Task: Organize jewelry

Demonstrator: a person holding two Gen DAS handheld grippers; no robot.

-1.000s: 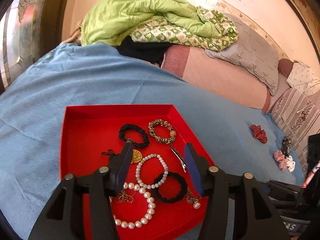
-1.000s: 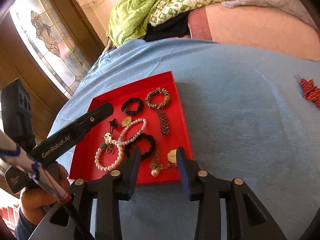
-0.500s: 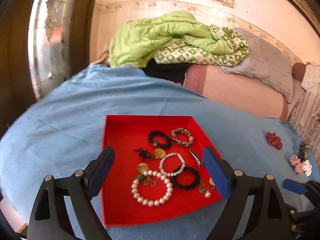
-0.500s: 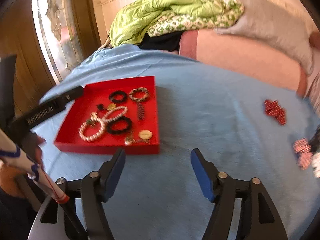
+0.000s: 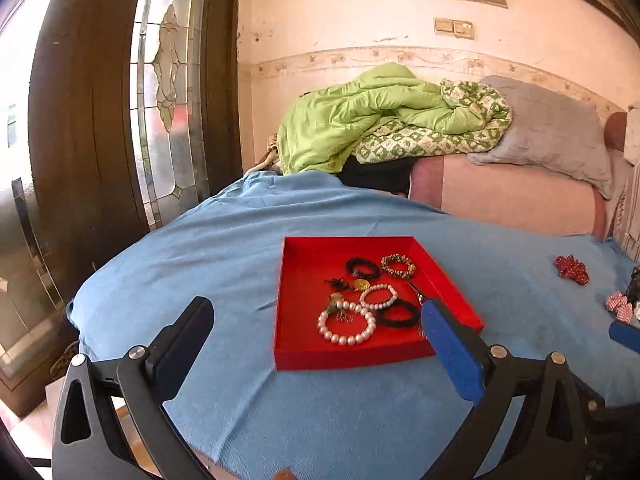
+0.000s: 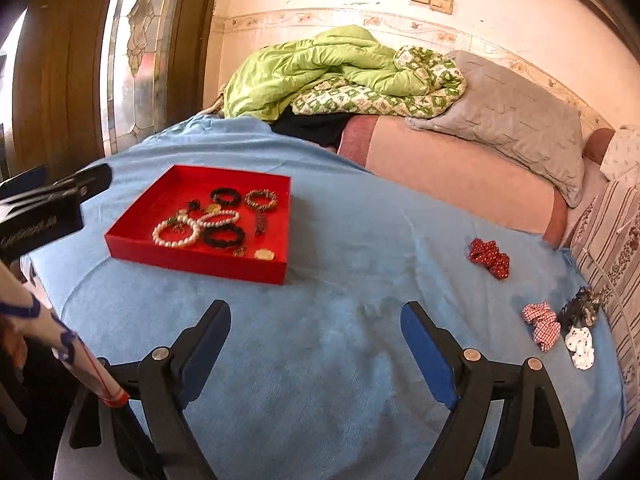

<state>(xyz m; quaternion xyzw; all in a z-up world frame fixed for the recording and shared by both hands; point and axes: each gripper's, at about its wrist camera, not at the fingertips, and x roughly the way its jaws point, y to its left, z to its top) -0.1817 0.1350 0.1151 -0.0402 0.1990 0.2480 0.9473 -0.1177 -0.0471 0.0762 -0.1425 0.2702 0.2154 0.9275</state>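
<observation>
Left gripper (image 5: 316,324) and right gripper (image 6: 316,326) are held low over the blue cover (image 6: 340,280), jaws just spread wide, nothing between them. Jewelry is gathered in the red tray (image 6: 192,256). Smaller pieces are indistinct; scrunchies (image 6: 488,258) lie apart.

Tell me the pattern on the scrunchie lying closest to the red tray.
The scrunchie is red with small white dots, clearest in the right wrist view.

Red tray (image 6: 192,254) on blue cloth, bracelets (image 6: 176,234) inside.
</observation>
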